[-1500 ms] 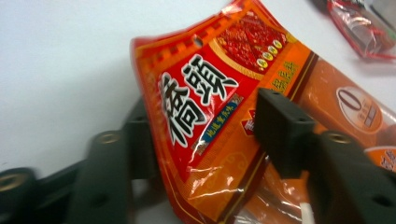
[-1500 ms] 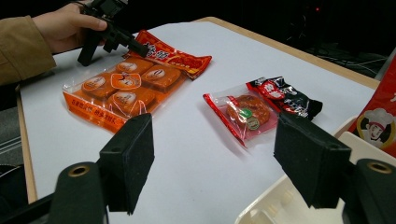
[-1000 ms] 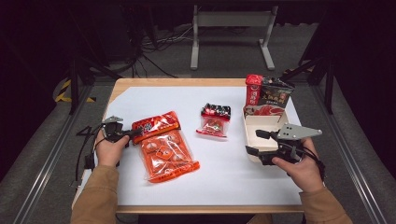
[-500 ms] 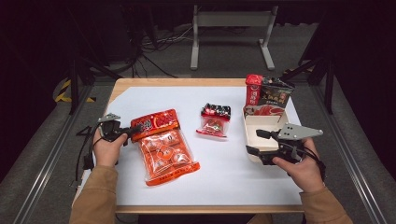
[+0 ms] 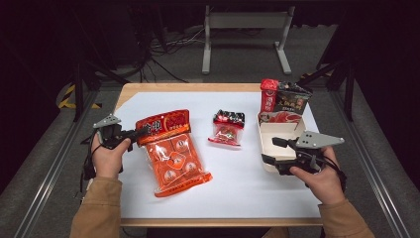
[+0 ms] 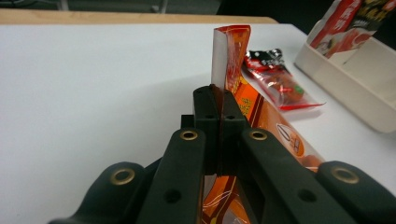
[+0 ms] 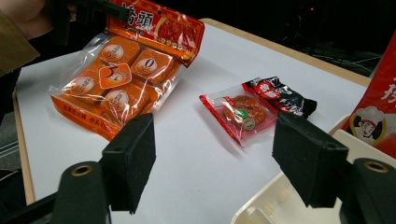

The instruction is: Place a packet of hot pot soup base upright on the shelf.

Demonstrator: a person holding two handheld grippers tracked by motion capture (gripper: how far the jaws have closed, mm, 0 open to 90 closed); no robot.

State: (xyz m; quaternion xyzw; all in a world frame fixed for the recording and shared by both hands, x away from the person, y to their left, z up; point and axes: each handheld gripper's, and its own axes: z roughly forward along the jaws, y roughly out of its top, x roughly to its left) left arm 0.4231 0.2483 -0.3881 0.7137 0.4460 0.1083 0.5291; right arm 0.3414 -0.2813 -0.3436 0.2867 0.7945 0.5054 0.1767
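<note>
The left gripper (image 5: 140, 132) pinches the orange snack bag (image 5: 173, 153) by its top near the counter's (image 5: 237, 188) left edge. The right gripper (image 5: 270, 150) stands wide around the cream tray's (image 5: 277, 131) wall at the right edge.

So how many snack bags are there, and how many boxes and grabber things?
Orange snack bag: 1
Small red and black snack bag: 1
Snack packs standing in the box, a red one and a dark one: 2
Cream box: 1
Grippers, left gripper and right gripper: 2
Total: 7
</note>
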